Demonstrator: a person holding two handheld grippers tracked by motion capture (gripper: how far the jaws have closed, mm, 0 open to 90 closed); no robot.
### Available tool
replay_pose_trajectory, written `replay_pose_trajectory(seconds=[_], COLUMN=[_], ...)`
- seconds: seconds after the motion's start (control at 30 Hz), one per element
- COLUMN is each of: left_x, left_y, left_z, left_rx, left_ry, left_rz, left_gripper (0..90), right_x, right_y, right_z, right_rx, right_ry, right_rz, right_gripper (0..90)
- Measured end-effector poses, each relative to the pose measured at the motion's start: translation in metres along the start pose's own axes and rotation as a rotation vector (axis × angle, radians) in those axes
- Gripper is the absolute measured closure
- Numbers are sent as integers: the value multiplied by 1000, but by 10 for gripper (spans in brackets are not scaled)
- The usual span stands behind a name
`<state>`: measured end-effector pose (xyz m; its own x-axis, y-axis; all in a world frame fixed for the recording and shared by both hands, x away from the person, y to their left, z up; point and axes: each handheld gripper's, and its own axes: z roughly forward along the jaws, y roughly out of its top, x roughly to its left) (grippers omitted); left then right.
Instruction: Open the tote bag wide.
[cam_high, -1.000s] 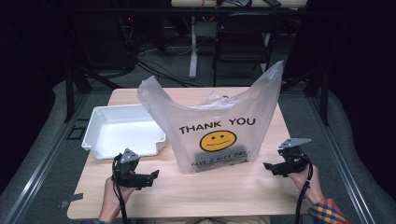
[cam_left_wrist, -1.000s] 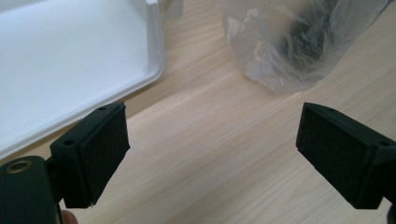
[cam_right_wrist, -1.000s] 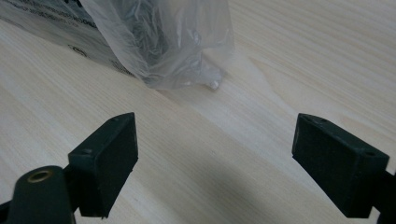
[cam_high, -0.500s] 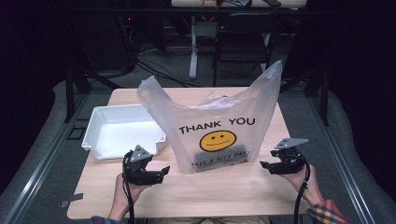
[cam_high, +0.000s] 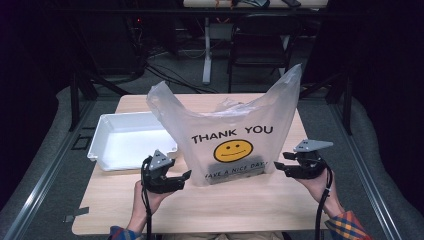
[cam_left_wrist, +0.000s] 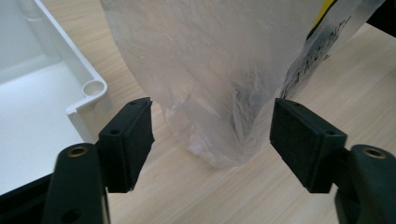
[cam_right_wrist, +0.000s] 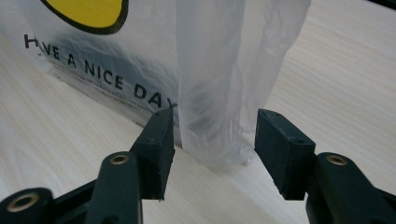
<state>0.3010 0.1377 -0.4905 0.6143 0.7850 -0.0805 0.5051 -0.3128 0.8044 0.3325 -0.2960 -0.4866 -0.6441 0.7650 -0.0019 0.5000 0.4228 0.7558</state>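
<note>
A translucent plastic bag (cam_high: 232, 127) printed "THANK YOU" with a yellow smiley stands upright on the wooden table (cam_high: 235, 205). My left gripper (cam_high: 183, 176) is open at the bag's lower left corner; in the left gripper view its jaws straddle the bag's side fold (cam_left_wrist: 215, 112) without touching it. My right gripper (cam_high: 278, 166) is open at the bag's lower right corner, and the right gripper view has its jaws flanking the bag's other side fold (cam_right_wrist: 217, 98). Something dark lies inside the bag at its bottom.
A white plastic tray (cam_high: 107, 132) sits on the table left of the bag, its near corner (cam_left_wrist: 91, 91) close beside my left gripper. Bare wood lies in front of the bag. Chairs and cables stand beyond the far edge.
My left gripper has moved right and forward, up to the bag's lower left corner. My right gripper has shifted slightly toward the bag's right corner.
</note>
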Motion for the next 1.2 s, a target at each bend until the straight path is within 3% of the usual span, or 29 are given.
replay_pose_trajectory(seconds=[0.17,0.2,0.27,0.33,0.37,0.47,0.53,0.8,1.03,1.2], left_x=[-3,-5,-6,-7,-7,-6,-6,-4,-8,-11], left_y=[3,5,6,6,6,6,6,2,-1,-3], left_z=[8,11,13,16,18,23,26,32,38,43], left_rx=[-20,-23,-26,-25,-26,-23,-8,21,57,87], left_ry=[-1,4,10,15,12,8,-1,-33,-51,-52], left_rz=[9,20,28,27,27,24,31,17,36,58], left_gripper=[455,518,551,640,640,767,813,887,897,898], right_x=[4,6,6,5,5,5,5,1,-3,-8], right_y=[10,14,16,18,18,20,20,17,13,6], right_z=[5,6,7,9,9,13,14,18,23,32], right_rx=[-14,-24,-26,-32,-32,-30,-34,-17,2,45], right_ry=[-5,-20,-21,-24,-24,-32,-32,-27,-28,-15], right_rz=[-24,-36,-40,-43,-43,-44,-40,-11,10,36], right_gripper=[493,554,576,686,686,833,878,900,900,900])
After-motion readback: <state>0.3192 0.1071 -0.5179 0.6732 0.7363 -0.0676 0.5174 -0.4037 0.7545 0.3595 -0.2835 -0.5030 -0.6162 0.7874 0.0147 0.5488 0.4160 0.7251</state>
